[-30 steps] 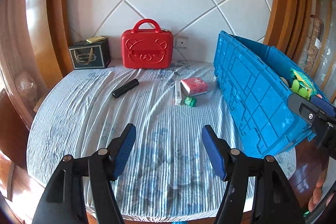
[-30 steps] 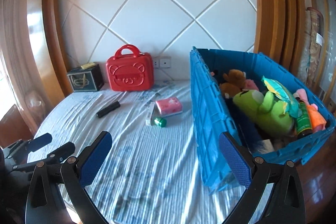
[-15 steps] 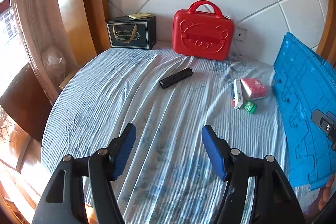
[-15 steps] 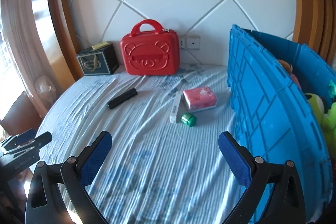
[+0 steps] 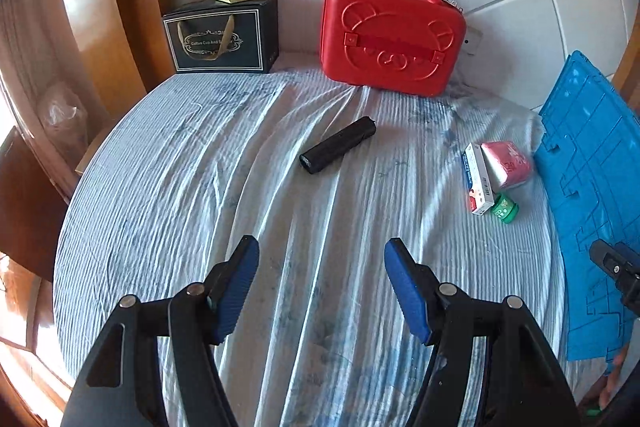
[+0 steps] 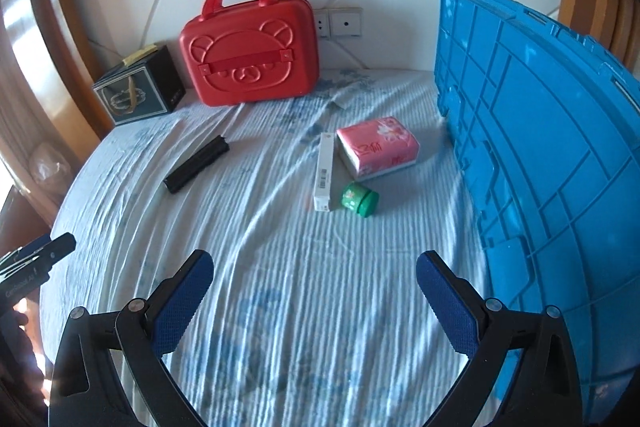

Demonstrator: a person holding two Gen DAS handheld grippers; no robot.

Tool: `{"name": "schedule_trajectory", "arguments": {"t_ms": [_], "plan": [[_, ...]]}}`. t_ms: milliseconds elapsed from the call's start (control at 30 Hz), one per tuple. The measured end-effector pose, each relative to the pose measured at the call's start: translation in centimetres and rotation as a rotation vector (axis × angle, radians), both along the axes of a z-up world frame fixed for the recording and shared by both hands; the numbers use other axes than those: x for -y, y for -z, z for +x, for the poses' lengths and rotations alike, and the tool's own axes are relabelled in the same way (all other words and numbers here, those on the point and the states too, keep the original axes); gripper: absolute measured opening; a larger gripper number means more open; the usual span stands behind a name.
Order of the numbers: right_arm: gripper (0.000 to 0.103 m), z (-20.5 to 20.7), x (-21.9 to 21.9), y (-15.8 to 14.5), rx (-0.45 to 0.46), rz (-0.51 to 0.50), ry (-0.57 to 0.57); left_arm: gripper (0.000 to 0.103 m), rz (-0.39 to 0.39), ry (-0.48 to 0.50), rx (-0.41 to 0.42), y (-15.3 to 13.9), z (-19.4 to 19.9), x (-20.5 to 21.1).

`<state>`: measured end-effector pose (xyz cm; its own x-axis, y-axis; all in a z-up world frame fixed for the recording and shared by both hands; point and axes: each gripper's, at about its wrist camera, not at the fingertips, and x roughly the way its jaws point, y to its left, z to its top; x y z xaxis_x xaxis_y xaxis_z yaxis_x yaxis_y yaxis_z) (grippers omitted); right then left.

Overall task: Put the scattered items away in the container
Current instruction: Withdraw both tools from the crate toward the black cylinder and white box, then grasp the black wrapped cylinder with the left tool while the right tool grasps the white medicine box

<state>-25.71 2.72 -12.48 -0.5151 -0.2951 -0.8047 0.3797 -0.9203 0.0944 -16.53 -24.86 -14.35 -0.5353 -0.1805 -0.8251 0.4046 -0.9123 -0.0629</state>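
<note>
Two grippers held open, empty.
Black cylindrical roll point(image 5: 338, 150) is seen ahead of left gripper point(image 5: 321, 287), long axis diagonal; right gripper point(image 6: 314, 301) lies farther.

Black cylindrical tube point(image 6: 196, 164) lies flat mid-tabletop. Toward the right edge: white slim carton point(image 6: 324, 171), pink soft tissue pack point(image 6: 378, 147) touching it, green small jar point(image 6: 359, 199) on its side. Blue plastic crate point(image 6: 540, 163) stands at the right edge.
</note>
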Motion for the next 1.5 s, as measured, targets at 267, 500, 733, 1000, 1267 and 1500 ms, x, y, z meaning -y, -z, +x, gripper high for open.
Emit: {"name": "schedule_trajectory", "arguments": {"t_ms": [267, 500, 733, 1000, 1267, 1500], "plan": [[0.103, -1.6, 3.4, 3.4, 0.077, 0.044, 0.133, 0.065, -0.03, 0.113, 0.087, 5.1, -6.3, 5.1], [0.103, -7.0, 6.4, 8.0, 0.139, 0.084, 0.134, 0.065, -0.035, 0.181, 0.148, 9.9, -13.3, 6.1], [0.103, -14.2, 8.6, 11.9, 0.169, 0.118, 0.137, 0.065, -0.055, 0.238, 0.202, 14.3, -19.8, 6.1], [0.103, -19.2, 11.1, 16.3, 0.208, 0.153, 0.12, 0.064, -0.034, 0.285, 0.229, 17.7, -23.6, 6.0], [0.103, -19.5, 13.2, 20.0, 0.227, 0.186, 0.075, 0.082, -0.015, 0.291, 0.141, 18.8, -23.7, 6.2], [0.103, -19.0, 13.2, 20.0, 0.142, 0.175, 0.098, 0.103, -0.03, 0.287, 0.079, 19.6, -23.2, 5.8]]}}
